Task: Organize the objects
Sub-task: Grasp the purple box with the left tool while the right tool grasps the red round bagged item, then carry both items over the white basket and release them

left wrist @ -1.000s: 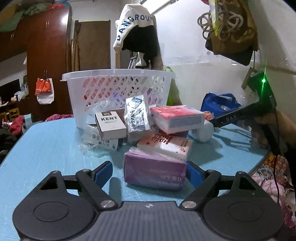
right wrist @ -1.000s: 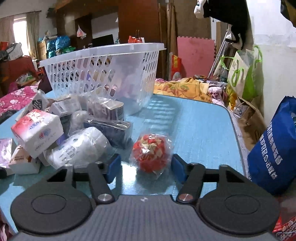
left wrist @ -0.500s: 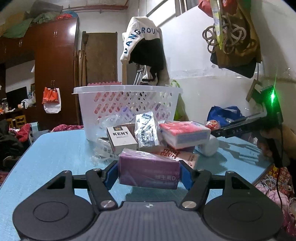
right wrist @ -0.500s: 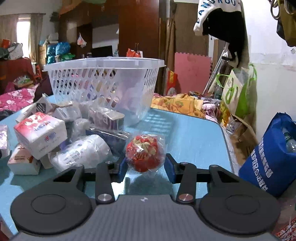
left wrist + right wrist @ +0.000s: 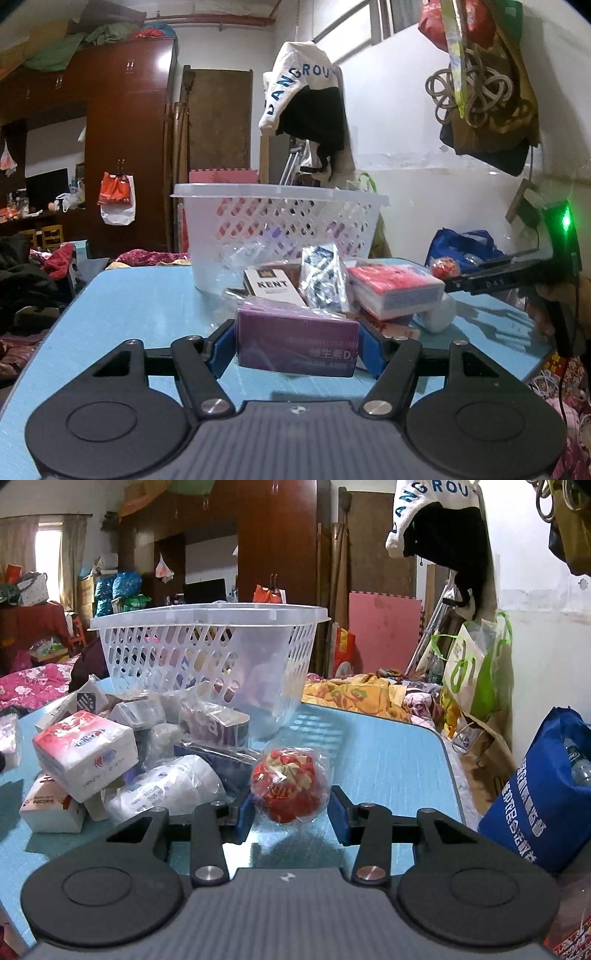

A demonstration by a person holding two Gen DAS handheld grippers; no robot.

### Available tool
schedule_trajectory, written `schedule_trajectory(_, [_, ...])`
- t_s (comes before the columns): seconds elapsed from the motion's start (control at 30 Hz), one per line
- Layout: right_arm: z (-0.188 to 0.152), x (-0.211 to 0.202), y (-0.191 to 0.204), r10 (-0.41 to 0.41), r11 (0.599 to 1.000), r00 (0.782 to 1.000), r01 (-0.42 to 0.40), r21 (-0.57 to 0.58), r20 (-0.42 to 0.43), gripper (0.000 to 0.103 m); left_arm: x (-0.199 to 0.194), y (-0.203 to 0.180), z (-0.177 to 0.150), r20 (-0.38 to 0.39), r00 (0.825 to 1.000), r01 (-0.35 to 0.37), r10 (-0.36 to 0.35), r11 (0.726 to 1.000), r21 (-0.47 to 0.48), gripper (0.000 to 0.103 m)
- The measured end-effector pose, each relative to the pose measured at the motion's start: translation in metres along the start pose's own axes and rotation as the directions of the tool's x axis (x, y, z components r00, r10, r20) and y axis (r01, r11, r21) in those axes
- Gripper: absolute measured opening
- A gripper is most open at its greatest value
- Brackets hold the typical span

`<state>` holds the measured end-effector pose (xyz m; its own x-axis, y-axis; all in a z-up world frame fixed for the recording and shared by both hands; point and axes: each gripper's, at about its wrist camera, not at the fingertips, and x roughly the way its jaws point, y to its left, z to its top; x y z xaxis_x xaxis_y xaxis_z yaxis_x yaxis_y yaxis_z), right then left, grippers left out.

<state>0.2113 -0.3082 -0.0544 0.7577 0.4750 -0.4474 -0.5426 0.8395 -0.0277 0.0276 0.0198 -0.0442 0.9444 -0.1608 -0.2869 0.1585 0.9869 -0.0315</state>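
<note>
Basket [image 5: 280, 218] (white, perforated, plastic) sits at the far side of my blue table [image 5: 140, 310], behind the pile of packets. Can't tell what's inside; only vague colours through the holes. The same basket [image 5: 207, 657] in the right view tells me nothing more.

Left gripper [image 5: 297, 345]: jaws partway closed, both blue pads pressed on the ends of the purple box [image 5: 295, 343], which is clear of the table with its shadow underneath. Behind it: KENT pack [image 5: 271, 286], a clear crinkly packet [image 5: 321, 280], red-and-white tissue pack [image 5: 395, 291].

Right gripper [image 5: 291, 814]: narrow opening, pads squeezing the red ball in clear wrap [image 5: 290, 786], also off the tabletop. Left of it, a white wrapped roll [image 5: 166, 790] and another tissue pack [image 5: 85, 749]; blue bag [image 5: 546, 801] off the table edge at right.

Versus a second ago: both sets of jaws were wider then, straddling their items as they lay on the table. They closed within the first half second and have held since. Purple box has now come up from the surface, and the basket rim sits lower in my left view. Ball likewise came up from the table.
</note>
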Motion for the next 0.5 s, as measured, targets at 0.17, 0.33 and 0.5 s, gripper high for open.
schedule_trajectory(0.17, [0.001,-0.003,-0.006,0.028,0.999,0.999,-0.029,0.027,0.021,0.046,-0.002,0.016,0.014,0.017,1.000,-0.021,0.022,0.999,-0.034,0.071])
schedule_trajectory(0.33, [0.034,-0.017,0.009,0.060,0.998,0.995,-0.059,-0.007,0.084,0.046,0.007,0.030,0.062,0.042,0.999,-0.023,0.025,0.998,-0.055,0.071])
schedule_trajectory(0.5, [0.110,-0.018,0.043,0.125,0.987,0.977,-0.105,-0.120,0.175,0.046,0.050,0.039,0.128,0.021,1.000,-0.015,0.017,0.996,-0.092,0.071])
